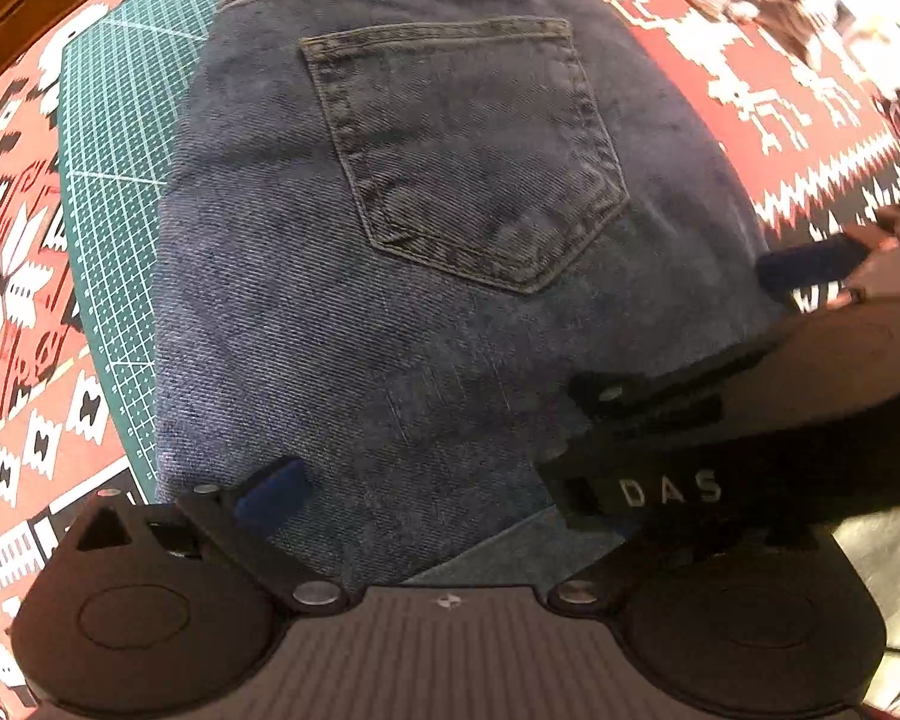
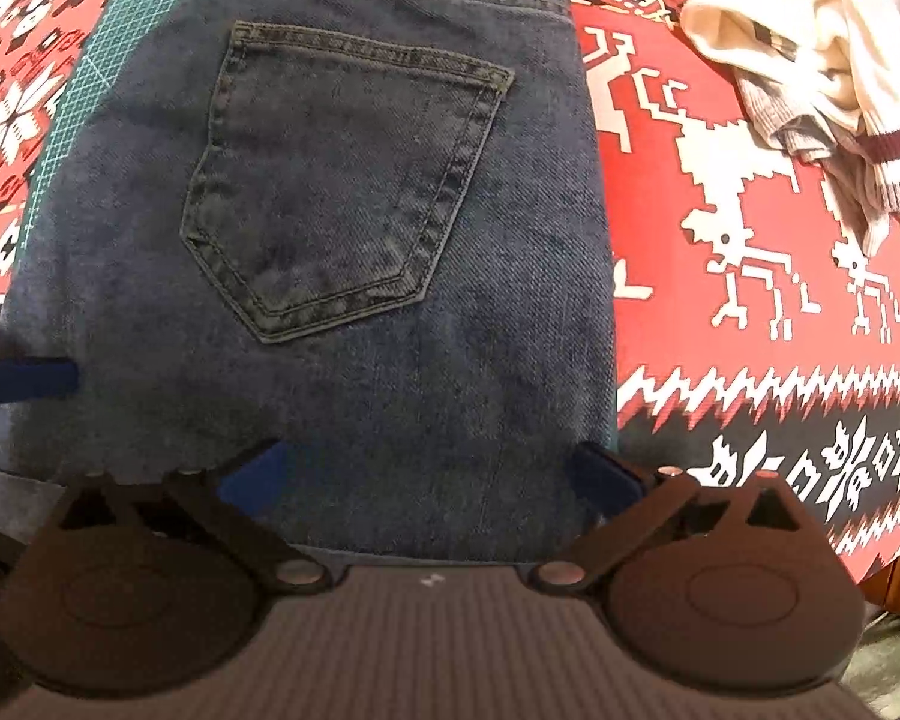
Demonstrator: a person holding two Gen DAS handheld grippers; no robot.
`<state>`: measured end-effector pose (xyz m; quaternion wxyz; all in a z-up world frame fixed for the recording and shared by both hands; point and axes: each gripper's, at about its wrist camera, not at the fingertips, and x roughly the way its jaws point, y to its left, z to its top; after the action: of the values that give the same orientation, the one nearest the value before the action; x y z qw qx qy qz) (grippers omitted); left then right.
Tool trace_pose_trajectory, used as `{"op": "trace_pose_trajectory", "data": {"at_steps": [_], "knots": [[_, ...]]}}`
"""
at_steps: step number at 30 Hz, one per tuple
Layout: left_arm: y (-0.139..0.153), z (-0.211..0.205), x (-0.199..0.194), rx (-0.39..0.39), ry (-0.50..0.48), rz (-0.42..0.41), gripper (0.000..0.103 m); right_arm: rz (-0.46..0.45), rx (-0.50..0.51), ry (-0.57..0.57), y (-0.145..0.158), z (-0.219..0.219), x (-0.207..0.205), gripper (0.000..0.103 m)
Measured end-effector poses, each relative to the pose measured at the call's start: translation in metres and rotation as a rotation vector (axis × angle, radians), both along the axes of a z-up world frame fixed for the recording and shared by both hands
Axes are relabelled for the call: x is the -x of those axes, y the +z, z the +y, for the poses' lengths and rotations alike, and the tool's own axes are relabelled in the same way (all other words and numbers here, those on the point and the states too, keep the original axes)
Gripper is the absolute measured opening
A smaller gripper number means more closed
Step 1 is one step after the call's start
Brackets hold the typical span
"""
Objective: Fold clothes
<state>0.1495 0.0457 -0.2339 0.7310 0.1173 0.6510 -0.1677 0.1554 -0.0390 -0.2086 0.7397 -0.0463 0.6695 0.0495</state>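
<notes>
Left wrist view: folded jeans (image 1: 426, 276) are laid pocket-up on a green cutting mat (image 1: 114, 180) over a patterned tablecloth (image 1: 780, 120). The left gripper (image 1: 444, 498) is spread wide, its right finger hidden behind the right gripper (image 2: 426, 468), likewise wide apart with nothing gripped. A pale garment (image 2: 822, 78) is cut off at the edge.

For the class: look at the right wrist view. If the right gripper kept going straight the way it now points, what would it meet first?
Most likely the folded jeans: the right gripper is open, nothing between its fingers, with denim filling the view ahead, near the fold's lower edge. Depth is hard to judge.
</notes>
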Motion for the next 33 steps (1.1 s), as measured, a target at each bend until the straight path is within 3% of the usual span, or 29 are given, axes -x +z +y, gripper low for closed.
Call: {"op": "trace_pose_trajectory", "data": {"at_steps": [18,23,27,30,33], "knots": [[0.002,-0.007,0.009,-0.028,0.105,-0.035,0.103,0.035,-0.022,-0.035,0.008,-0.007,-0.007,0.103],[0.018,0.006,0.016,-0.027,0.173,-0.003,0.094,0.022,-0.007,-0.04,0.024,-0.015,-0.002,0.103],[0.044,0.025,0.022,0.0,0.232,-0.037,0.086,-0.031,-0.021,-0.073,0.05,-0.033,0.006,0.103],[0.059,0.034,0.021,0.048,0.256,-0.054,0.075,-0.102,-0.027,-0.086,0.072,-0.04,0.006,0.102],[0.068,0.032,-0.003,0.068,0.266,-0.088,0.054,-0.172,-0.035,-0.08,0.082,-0.05,-0.004,0.097]]}}
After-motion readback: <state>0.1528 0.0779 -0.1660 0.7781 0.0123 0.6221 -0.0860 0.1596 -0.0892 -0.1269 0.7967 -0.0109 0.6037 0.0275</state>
